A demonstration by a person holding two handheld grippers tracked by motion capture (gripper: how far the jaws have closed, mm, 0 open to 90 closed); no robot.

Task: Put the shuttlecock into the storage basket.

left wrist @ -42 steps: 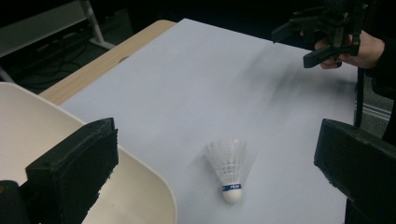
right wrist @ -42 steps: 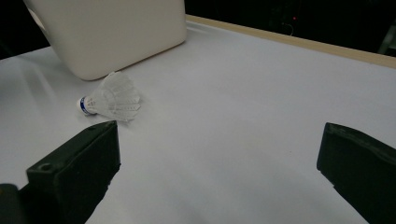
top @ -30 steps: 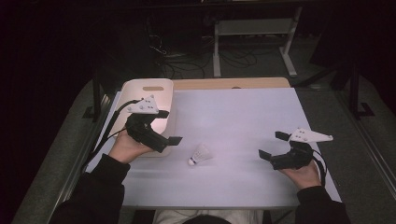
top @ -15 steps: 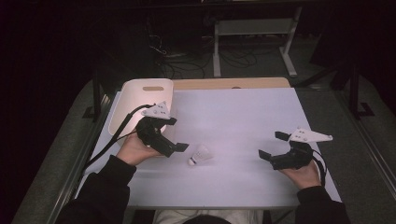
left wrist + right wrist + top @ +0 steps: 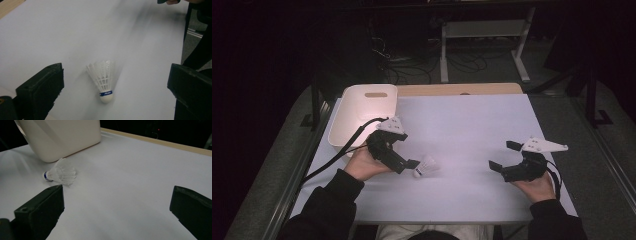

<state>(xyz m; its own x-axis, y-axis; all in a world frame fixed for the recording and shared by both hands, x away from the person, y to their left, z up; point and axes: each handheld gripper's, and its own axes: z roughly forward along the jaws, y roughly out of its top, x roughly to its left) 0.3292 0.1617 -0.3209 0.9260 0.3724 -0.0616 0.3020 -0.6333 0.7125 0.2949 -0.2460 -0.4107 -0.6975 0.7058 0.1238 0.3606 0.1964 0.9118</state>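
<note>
White shuttlecock [image 5: 104,81] lying between the left gripper [image 5: 115,87] jaws (spread wide, touching nothing), cork nearest, right gripper [image 5: 502,156] likewise released, well apart.

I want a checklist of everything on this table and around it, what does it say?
Surface: white table top, bare apart from two things; wooden strip at the far edge.
Job's things: shuttlecock lying on its side, blue band near the cork; white tub at the far left corner.
Clutter: nothing seen.
Grippers: left hand-held gripper open, its jaws either side of the shuttlecock, not touching it; right hand-held gripper open, holding nothing, apart from the shuttlecock.
Cables: black cable trails from the left hand-held gripper off the table's left edge; loose wires on the floor behind.
Surroundings: dark room, metal stand beyond the table.
</note>
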